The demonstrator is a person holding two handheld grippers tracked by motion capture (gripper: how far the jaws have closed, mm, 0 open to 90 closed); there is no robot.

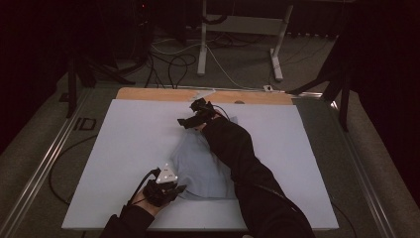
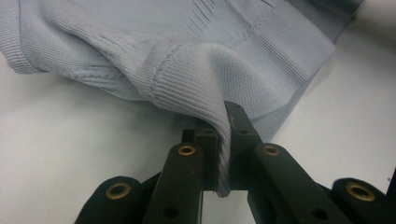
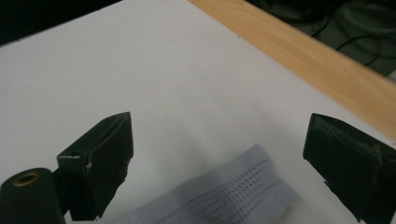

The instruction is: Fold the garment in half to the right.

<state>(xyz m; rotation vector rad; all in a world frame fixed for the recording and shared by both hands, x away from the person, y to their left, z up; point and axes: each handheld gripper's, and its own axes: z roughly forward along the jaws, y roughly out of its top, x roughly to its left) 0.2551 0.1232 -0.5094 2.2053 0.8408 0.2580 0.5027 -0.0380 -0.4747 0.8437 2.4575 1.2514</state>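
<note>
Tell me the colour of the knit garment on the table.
Pale blue-grey garment, ribbed at the hem; clearest in the left gripper view.

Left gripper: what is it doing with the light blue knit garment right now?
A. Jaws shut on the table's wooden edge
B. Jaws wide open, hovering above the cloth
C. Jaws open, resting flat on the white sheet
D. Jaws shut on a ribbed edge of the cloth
D: in the left gripper view the left gripper has both black jaws closed together, with a ribbed fold of the light blue knit garment pinched between them.
</note>
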